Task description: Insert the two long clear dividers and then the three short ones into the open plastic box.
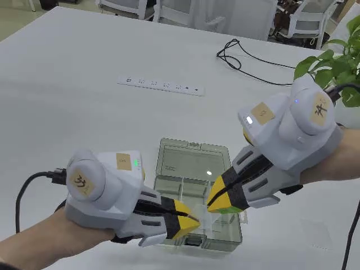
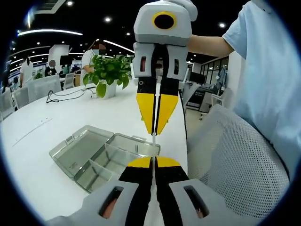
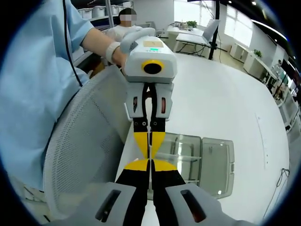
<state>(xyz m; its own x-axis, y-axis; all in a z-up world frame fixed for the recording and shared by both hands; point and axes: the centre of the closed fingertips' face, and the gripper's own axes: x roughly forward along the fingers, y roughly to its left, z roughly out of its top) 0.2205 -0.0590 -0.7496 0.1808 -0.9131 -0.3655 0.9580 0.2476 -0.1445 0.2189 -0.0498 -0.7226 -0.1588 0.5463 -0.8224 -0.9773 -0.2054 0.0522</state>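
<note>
The clear plastic box [image 1: 169,188] lies open on the white table, its lid [image 1: 194,160] folded back flat and dividers standing in its base [image 2: 117,153]. Both grippers hover over the box's near right corner, tip to tip. The left gripper [image 1: 191,220] comes in from the left and the right gripper [image 1: 212,203] from the right. A thin clear divider [image 2: 154,143] shows edge-on as a pale line running between the jaws of both. In the left gripper view, the left gripper [image 2: 154,160] and the right gripper [image 2: 154,132] are shut on it. The box [image 3: 197,157] lies beyond them in the right gripper view.
A white power strip [image 1: 160,85] lies mid-table, a black cable [image 1: 242,59] loops at the far right, and a potted plant [image 1: 337,62] stands at the right edge. A white mesh chair [image 2: 235,160] sits at the table's near side. People sit at desks in the background.
</note>
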